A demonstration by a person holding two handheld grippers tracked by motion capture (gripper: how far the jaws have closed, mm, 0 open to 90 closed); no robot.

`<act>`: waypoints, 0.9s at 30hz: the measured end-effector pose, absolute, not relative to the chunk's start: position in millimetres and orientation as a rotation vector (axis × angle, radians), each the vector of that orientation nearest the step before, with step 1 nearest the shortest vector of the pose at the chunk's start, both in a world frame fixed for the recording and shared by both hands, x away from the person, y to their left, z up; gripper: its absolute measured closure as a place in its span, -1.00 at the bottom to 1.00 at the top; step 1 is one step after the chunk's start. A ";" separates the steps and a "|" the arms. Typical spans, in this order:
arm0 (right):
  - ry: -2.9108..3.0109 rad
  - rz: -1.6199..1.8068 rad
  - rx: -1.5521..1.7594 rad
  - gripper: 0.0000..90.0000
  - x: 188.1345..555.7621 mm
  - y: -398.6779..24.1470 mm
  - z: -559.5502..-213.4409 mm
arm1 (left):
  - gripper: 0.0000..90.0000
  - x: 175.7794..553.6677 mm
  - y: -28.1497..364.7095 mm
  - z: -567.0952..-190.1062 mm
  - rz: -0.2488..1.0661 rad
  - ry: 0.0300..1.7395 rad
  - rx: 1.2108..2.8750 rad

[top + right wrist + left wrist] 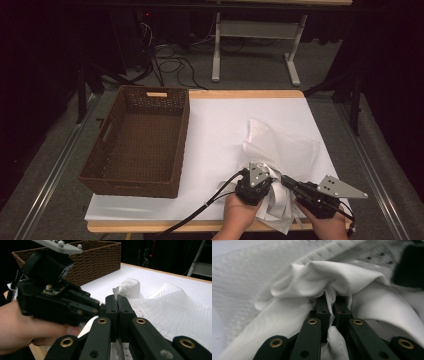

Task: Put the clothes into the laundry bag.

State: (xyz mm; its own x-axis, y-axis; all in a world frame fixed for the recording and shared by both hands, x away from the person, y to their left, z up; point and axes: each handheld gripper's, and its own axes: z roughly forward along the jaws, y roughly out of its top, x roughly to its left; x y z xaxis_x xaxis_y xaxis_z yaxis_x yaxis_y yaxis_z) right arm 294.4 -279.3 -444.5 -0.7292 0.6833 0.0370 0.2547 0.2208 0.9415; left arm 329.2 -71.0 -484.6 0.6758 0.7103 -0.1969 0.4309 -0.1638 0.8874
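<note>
A white-covered desk (210, 125) carries an empty basket (137, 140) along its left edge. High view: white garment (280, 150) crumpled at the near right corner, unfolded yet. Left claw (330, 306) clamps a fabric fold; right claw (117, 302) pinches mesh edge.

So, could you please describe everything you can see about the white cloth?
The white cloth is a thin, crumpled piece with two textures: a fine ribbed weave and a mesh part with small holes. It lies on the white table cover, at the near right, to the right of the brown basket. Its near edge is bunched and lifted. The left tool and the right tool both pinch folds of it.
</note>
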 end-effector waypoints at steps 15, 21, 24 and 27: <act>2.122 1.516 0.857 1.00 293.1 -278.9 -445.3 | 0.85 335.3 -68.1 -491.4 0.394 0.934 1.746; 2.106 1.512 0.872 1.00 294.3 -282.2 -445.4 | 0.39 322.9 -57.5 -484.9 0.424 0.877 1.729; 2.101 1.505 0.884 1.00 294.8 -283.7 -445.7 | 0.09 312.9 -47.2 -480.5 0.447 0.856 1.715; 2.098 1.501 0.889 1.00 294.9 -284.3 -445.7 | -0.13 304.8 -37.3 -480.6 0.463 0.863 1.704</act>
State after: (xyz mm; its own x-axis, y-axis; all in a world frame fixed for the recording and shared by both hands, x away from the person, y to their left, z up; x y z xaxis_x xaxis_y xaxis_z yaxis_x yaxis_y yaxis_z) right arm 294.9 -284.3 -445.7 -0.7127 0.7006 0.0349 0.2592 0.2168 0.9412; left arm 304.8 -37.3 -480.6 0.6567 0.7441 -0.1227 0.3095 -0.1175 0.9436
